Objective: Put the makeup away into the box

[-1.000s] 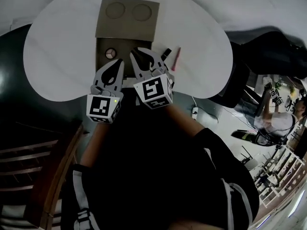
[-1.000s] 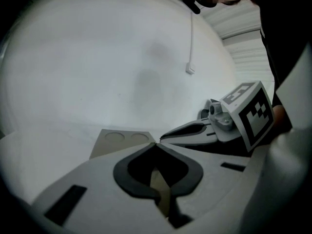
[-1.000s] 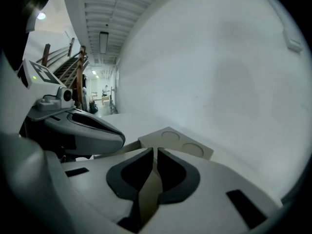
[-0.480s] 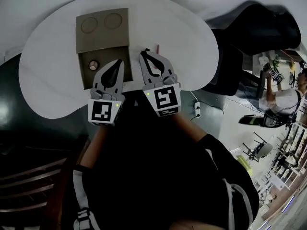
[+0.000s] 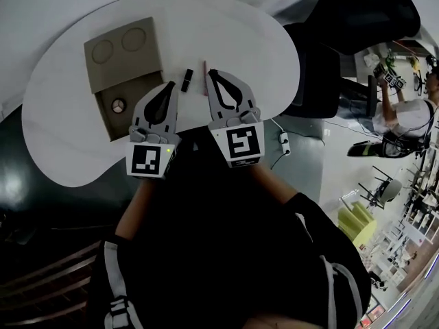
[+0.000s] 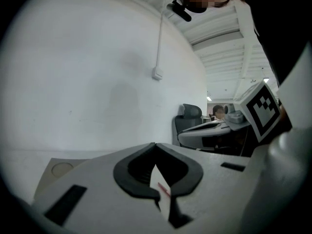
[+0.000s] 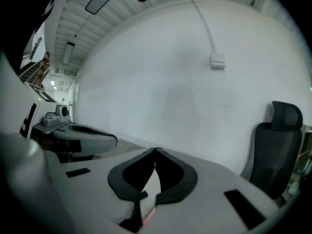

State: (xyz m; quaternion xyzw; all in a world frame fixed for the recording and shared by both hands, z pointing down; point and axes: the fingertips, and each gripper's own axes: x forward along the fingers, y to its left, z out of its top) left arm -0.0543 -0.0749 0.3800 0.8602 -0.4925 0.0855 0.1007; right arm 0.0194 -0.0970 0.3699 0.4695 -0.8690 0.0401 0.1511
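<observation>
White table [image 5: 240,40]: open brown box [image 5: 125,74], black tube [image 5: 186,80], pink stick [image 5: 204,77].

Open brown box [image 5: 127,57], black tube [image 5: 186,79] and pink stick [image 5: 204,79] beside it

On the surface [image 5: 254,46], the box [image 5: 108,120] lies at the left, its lid [image 5: 137,64] folded open behind it, 1 round item [image 5: 119,105] in it. Right of the box lie 1 tube [image 5: 186,79] and 1 stick [image 5: 204,79], side by side, seemingly between my left gripper [image 5: 171,85] and right gripper [image 5: 210,73].
</observation>
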